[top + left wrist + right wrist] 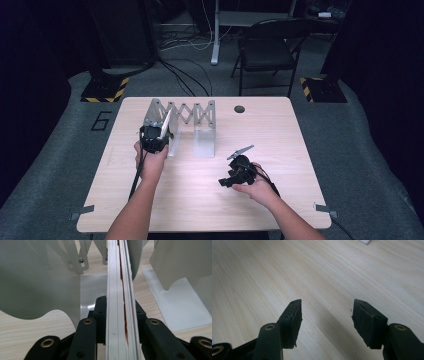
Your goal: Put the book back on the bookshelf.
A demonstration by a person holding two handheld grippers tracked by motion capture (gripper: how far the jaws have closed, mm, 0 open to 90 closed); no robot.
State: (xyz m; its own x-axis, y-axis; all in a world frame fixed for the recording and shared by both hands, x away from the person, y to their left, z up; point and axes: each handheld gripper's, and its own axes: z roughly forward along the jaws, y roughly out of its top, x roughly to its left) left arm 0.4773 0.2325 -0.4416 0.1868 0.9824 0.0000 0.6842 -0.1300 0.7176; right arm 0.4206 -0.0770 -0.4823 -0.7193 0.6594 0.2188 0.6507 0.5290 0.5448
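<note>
Dim room, grey carpet floor. Light wood desk at centre. Black folding chair at 1 o'clock. Hazard-striped stand bases at 11 and 2.

It looked like a lab or recording studio. Around the pale wooden surface hung dark curtains; behind it stood a black folding chair, loose cables on grey carpet, and stand bases taped in yellow-black hazard stripes on either side of it.
</note>
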